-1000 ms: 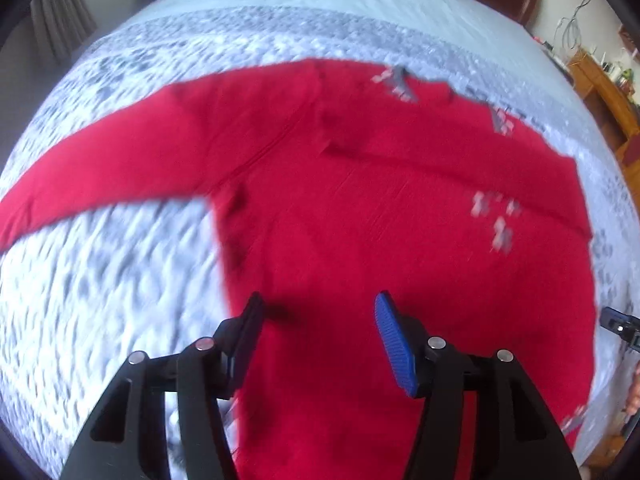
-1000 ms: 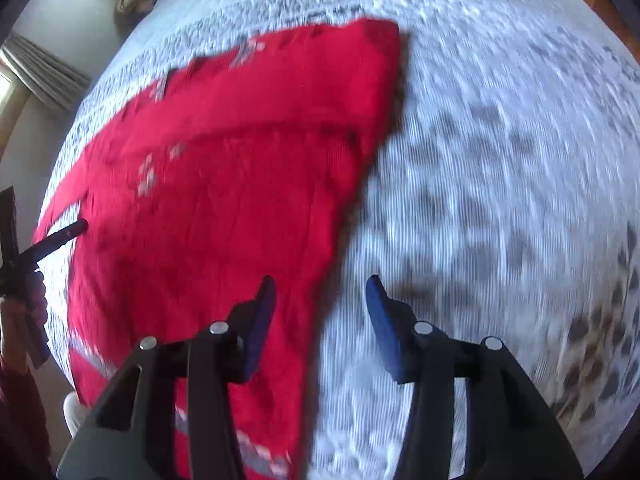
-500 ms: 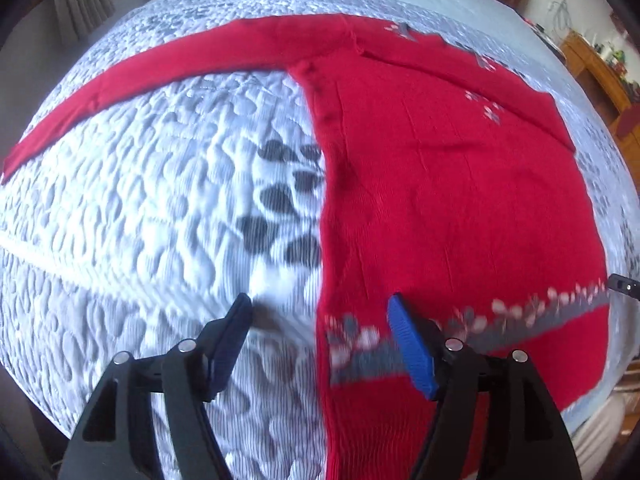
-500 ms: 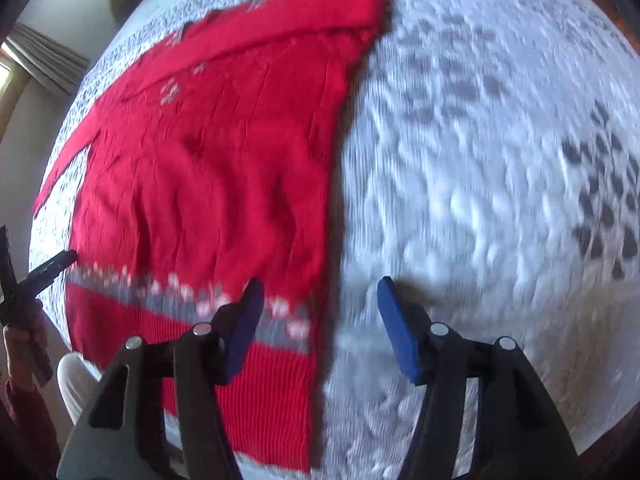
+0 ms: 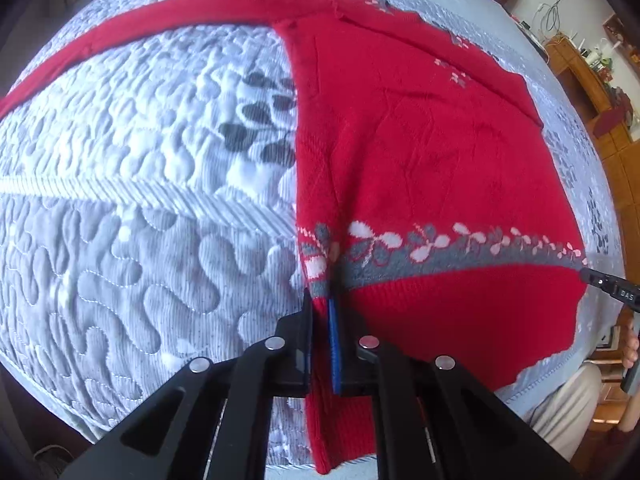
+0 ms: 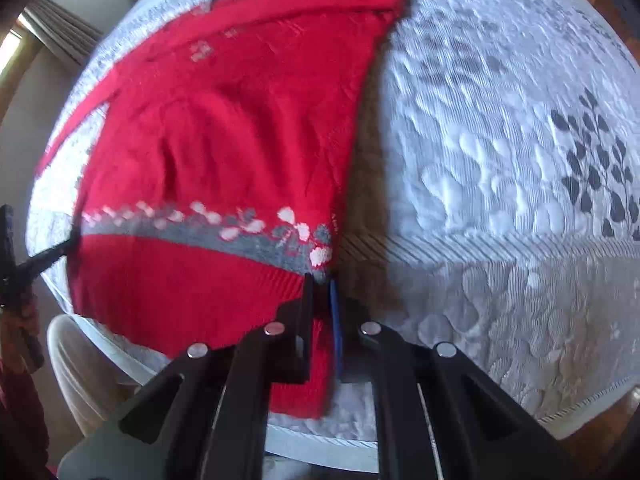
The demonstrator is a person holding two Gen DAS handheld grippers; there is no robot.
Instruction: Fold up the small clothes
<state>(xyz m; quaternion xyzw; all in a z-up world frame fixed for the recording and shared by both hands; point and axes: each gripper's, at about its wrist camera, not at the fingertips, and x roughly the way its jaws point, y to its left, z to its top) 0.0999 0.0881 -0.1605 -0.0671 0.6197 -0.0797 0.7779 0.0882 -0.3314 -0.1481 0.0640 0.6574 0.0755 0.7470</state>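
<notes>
While the red knitted sweater with a grey and white flowered band near its hem (image 5: 420, 152) lay spread flat on the bed's white and grey quilted cover (image 5: 132, 248), both grippers pointed steeply down at its lower corners. One long sleeve stretched out flat across the cover toward the far left in the left wrist view, and the sweater's bottom edge hung a little past the bed's near edge.

The left gripper (image 5: 320, 308) had its black finger and blue-padded finger pressed together on the sweater's left side edge, just below the flowered band, with a thin fold of red knit pinched between them. The right gripper (image 6: 320, 284) was clamped in the same manner on the opposite side edge, at the level of the band, the red ribbed hem caught between its closed fingers.

Each camera saw the other gripper's tip at the far edge of the sweater, and in the right wrist view the person's left hand (image 6: 20, 320) wrapped around the left gripper's handle, beside a pale trouser leg (image 6: 80, 368).
</notes>
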